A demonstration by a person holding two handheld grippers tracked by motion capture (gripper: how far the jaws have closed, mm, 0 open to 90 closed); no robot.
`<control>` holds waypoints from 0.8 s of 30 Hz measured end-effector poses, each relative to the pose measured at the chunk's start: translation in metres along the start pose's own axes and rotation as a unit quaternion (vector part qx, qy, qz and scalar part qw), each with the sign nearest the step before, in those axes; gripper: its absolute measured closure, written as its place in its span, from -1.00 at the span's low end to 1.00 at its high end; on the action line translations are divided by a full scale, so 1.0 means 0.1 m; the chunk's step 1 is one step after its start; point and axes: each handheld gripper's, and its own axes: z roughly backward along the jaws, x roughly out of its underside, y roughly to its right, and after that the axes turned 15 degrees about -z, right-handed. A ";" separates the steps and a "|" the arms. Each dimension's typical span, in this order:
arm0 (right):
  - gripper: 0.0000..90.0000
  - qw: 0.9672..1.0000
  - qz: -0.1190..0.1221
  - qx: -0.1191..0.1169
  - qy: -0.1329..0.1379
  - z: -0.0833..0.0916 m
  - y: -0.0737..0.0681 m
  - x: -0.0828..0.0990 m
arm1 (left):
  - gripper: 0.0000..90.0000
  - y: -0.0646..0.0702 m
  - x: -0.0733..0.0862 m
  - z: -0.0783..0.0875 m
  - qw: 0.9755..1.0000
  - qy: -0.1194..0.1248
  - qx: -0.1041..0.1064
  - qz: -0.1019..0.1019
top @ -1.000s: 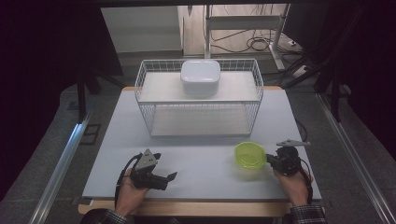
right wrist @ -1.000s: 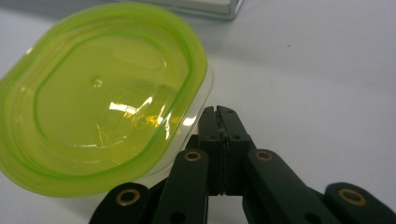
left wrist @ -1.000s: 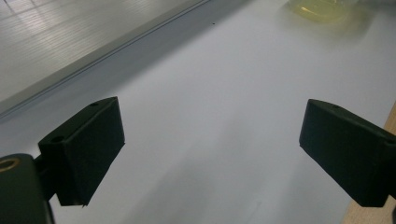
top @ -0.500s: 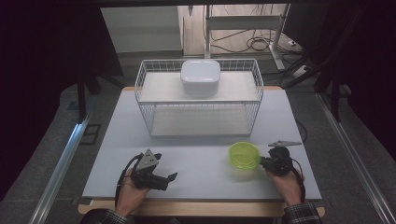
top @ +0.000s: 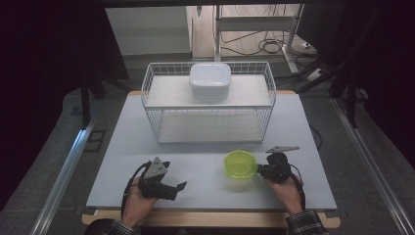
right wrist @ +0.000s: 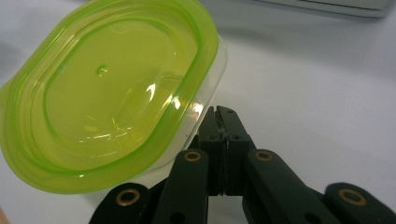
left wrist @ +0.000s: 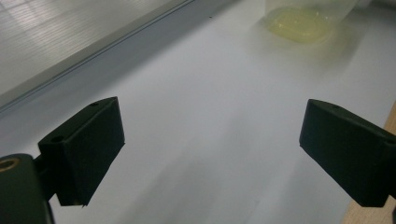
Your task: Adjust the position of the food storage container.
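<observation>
A clear tub with a lime-green lid (top: 240, 164) stands on the white table (top: 195, 152), right of the middle near the front. My right gripper (top: 261, 171) lies just to its right, jaws shut flat together with nothing between them. In the right gripper view the shut tips (right wrist: 219, 112) touch the tub's clear side wall below the lid (right wrist: 107, 93). My left gripper (top: 182, 186) rests at the front left, open and pointing right. Between its spread jaws (left wrist: 212, 140) is bare table, with the tub (left wrist: 299, 21) farther off.
A white wire basket (top: 147, 95) stands across the middle of the table behind the tub, with a white lidded box (top: 210, 81) at its back. The table's front edge runs just below both hands. Cables and metal frames lie on the floor beyond.
The right gripper has slid left along the table, and the green-lidded tub has shifted left ahead of its shut tips. The left gripper has stayed put.
</observation>
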 end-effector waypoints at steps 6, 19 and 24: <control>0.98 1.000 0.009 -0.015 -0.005 -0.09 -0.10 -0.01 | -0.86 0.01 0.00 -0.02 1.000 -0.004 0.002 -0.002; 0.98 0.999 0.024 -0.036 -0.012 -0.26 -0.30 -0.05 | -0.86 0.01 0.00 -0.04 1.000 -0.011 0.005 -0.003; 0.97 0.999 0.034 -0.040 -0.014 -0.34 -0.37 -0.07 | -0.86 0.01 0.00 -0.04 1.000 -0.012 0.005 -0.002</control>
